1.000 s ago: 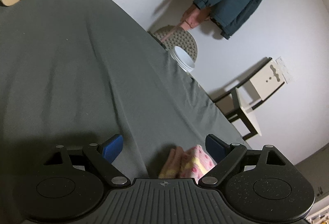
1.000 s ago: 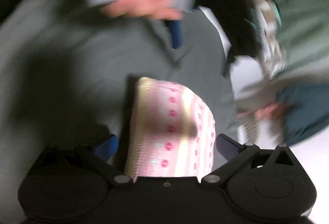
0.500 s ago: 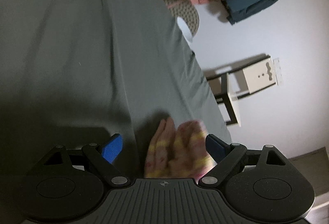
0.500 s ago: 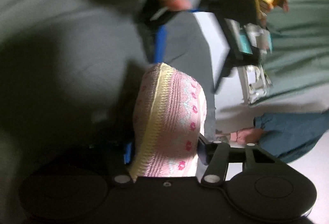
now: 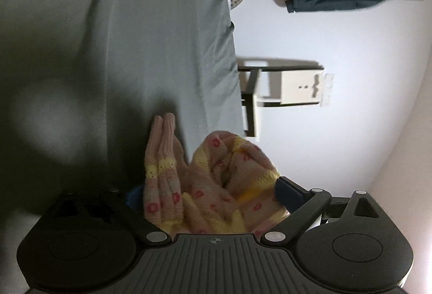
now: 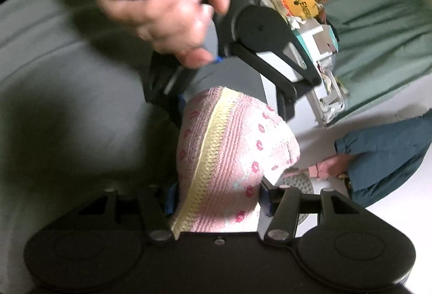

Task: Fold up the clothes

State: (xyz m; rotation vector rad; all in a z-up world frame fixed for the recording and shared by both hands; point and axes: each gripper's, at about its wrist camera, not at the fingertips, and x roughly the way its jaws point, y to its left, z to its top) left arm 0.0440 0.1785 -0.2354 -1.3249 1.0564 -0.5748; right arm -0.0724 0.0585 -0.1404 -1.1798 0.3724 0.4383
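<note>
- On the left of both views lies the grey sheet (image 5: 162,24) covering the bed, shadowed near the cameras.
- At the left wrist, the left claw (image 5: 208,192) is closed on the bunched pink-and-yellow knit garment (image 5: 216,172) — its blue pads press into the folds on either side, two cuffs poking out over the sheet.
- At the right wrist, the right claw (image 6: 216,195) grips the same knit garment (image 6: 229,148), stretched up between the two claws.
- Above it, a hand (image 6: 162,5) holds the other claw's grey handle.
- Further right — a white stool (image 5: 283,94) against the wall, a blue jacket (image 6: 386,156) and shelf clutter.
</note>
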